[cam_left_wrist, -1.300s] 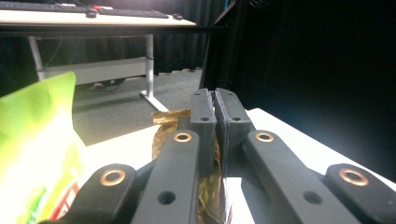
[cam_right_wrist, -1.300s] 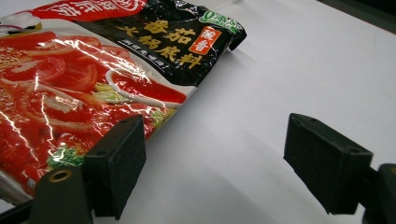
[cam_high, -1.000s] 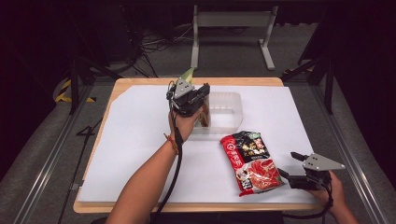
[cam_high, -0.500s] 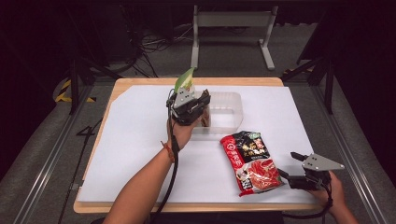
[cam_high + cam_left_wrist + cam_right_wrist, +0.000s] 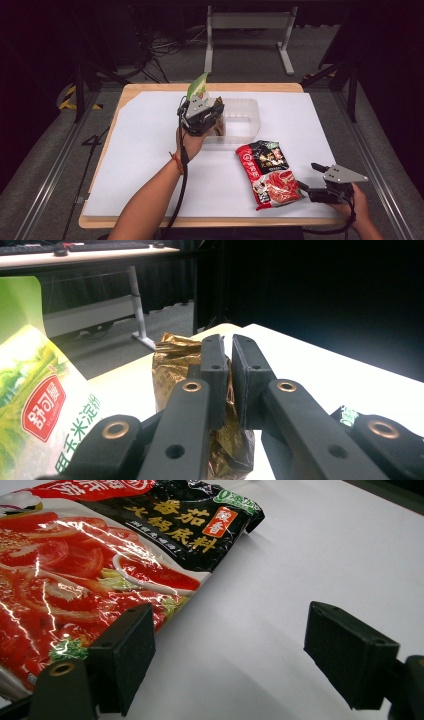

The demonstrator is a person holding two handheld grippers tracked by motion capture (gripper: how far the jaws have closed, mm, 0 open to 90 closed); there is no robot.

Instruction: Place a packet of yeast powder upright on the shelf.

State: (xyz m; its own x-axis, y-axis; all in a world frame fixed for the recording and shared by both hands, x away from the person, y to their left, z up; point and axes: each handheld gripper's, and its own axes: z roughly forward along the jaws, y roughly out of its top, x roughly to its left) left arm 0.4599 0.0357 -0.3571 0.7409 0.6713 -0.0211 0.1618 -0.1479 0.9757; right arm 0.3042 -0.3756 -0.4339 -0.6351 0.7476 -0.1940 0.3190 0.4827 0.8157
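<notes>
The left gripper [image 5: 216, 111] hung at the near-left corner of the tub [image 5: 248, 107], jaws pressed together on a crinkled gold pouch [image 5: 172, 371] — pinched at its top edge, the pouch dangling below the pads in the left gripper view. A green-and-white bag [image 5: 198, 88] rose just behind the gripper, on the tub's left; whether it stood inside the tub or beside it, I couldn't tell. In the left gripper view that bag [image 5: 35, 400] sat close by the pouch.

Nearer the person than the tub, to its right, a red soup-base pack [image 5: 268, 172] lay flat on the white sheet [image 5: 140, 165]. The right gripper [image 5: 306, 186] waited at the pack's near-right edge, jaws spread wide and holding nothing. In the right gripper view one pad [image 5: 127, 652] rested at the edge of the pack [image 5: 100, 565], the other out over bare sheet.

The call: packing was under way, and the step in hand was carrying the gold pouch over the tub. It looked lifted, not yet set down. The next move called for swinging the pouch past the tub's left wall, lowering it clear of the green bag, then parting the jaws. After that the red pack was the likely pick: being flat and glossy, it wanted a pad slid under an edge before the squeeze
</notes>
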